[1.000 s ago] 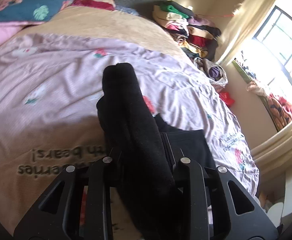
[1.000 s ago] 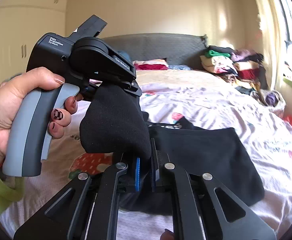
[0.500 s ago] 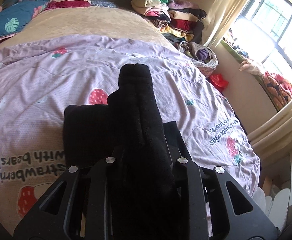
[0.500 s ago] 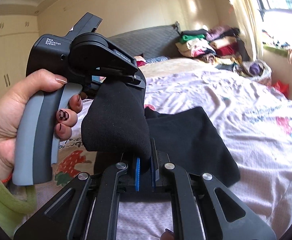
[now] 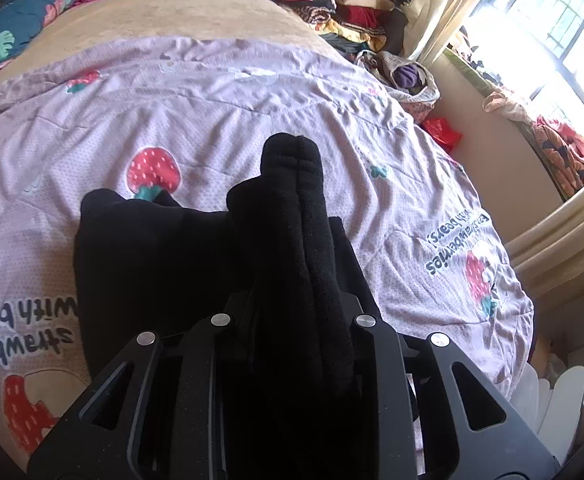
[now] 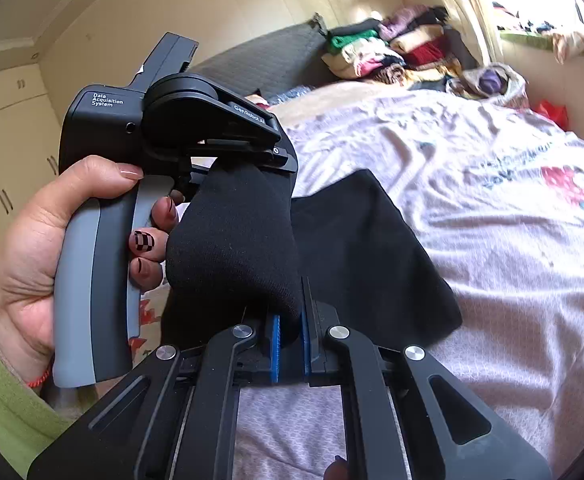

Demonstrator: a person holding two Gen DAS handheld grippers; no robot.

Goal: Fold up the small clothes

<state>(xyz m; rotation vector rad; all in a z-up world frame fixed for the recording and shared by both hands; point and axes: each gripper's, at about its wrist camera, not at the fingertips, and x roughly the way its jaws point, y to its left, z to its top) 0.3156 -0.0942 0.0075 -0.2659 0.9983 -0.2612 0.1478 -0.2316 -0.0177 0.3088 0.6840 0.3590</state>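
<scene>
1. Left gripper [image 6: 248, 168]: gripped by left hand [image 6: 52, 248] round grey handle, thumb on top, painted nails curled at trigger; clamped on black fabric, held raised.
2. Right gripper [image 6: 290, 336]: blue pads [image 6: 275, 340] pinched tight on same fabric, just beside left gripper.
3. Green sleeve at left wrist.

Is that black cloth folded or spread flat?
Folded: the cloth hangs doubled between both tools, part on the bed.
</scene>
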